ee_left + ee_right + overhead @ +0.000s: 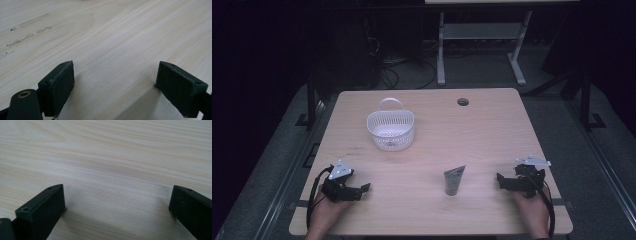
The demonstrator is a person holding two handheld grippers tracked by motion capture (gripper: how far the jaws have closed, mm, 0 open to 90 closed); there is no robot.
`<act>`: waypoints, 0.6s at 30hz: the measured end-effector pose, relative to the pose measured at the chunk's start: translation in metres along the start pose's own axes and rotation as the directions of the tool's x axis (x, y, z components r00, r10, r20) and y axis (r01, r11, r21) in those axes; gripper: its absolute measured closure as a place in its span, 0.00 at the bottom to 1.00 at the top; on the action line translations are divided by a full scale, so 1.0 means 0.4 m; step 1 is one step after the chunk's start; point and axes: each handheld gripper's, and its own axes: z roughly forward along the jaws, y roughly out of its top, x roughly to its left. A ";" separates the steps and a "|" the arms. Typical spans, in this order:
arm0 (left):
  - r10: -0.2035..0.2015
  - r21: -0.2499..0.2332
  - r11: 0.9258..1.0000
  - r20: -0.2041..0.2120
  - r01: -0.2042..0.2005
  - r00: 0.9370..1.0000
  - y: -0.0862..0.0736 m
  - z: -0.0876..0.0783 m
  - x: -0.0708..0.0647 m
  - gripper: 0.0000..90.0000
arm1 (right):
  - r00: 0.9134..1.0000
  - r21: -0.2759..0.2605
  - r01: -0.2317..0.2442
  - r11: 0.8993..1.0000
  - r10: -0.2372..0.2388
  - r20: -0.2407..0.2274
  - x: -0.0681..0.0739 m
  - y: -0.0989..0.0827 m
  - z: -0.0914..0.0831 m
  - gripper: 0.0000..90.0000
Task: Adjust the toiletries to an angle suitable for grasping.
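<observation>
Both the left claw (365, 188) and right claw (501, 179) rest wide open and empty on the tabletop (492, 130), flanking the upright grey tube (454, 180), seemingly poised to grab it for the white basket (390, 129).

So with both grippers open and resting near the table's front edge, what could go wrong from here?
1. The dark grey squeeze tube stands upright on its cap, so a sideways nudge from the right gripper would probably topple it.
2. The white perforated plastic basket looks light; dropping the tube in could shift or tip it.
3. The left gripper sits far from the basket and cannot readily steady it.
</observation>
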 end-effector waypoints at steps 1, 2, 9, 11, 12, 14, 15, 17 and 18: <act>0.000 0.000 1.000 0.000 0.000 1.000 0.000 0.000 0.000 0.16 | 1.000 0.000 0.000 1.000 0.000 0.000 0.000 0.000 0.000 0.00; -0.001 0.000 1.000 0.000 0.001 1.000 0.000 0.000 0.000 0.16 | 1.000 0.000 0.000 1.000 0.000 -0.001 0.000 0.000 0.000 0.00; -0.002 -0.001 1.000 0.000 0.002 1.000 0.000 0.001 0.000 0.16 | 1.000 0.015 -0.004 1.000 0.004 -0.005 -0.008 0.006 -0.012 0.14; -0.002 -0.001 1.000 0.000 0.002 1.000 0.001 0.001 0.000 0.16 | 0.999 0.025 -0.029 0.999 0.030 -0.042 -0.016 0.009 -0.023 0.21; -0.002 -0.001 1.000 0.000 0.002 1.000 0.001 0.001 0.000 0.16 | 0.998 0.027 -0.029 0.999 0.030 -0.054 -0.017 0.010 -0.027 0.23; -0.002 -0.001 1.000 0.000 0.002 1.000 0.001 0.001 0.000 0.16 | 0.998 0.026 -0.022 0.999 0.023 -0.059 -0.017 0.011 -0.030 0.24; -0.002 -0.001 1.000 0.000 0.002 1.000 0.001 0.001 0.000 0.16 | 0.998 0.024 -0.021 0.999 0.022 -0.065 -0.017 0.012 -0.033 0.29; -0.002 -0.001 1.000 0.000 0.002 1.000 0.001 0.001 0.001 0.16 | 0.996 0.012 -0.014 1.000 0.015 -0.090 -0.016 0.014 -0.043 0.37; -0.002 -0.001 1.000 0.000 0.002 1.000 0.001 0.001 0.001 0.16 | 0.995 0.008 -0.010 1.000 0.010 -0.100 -0.015 0.015 -0.048 0.41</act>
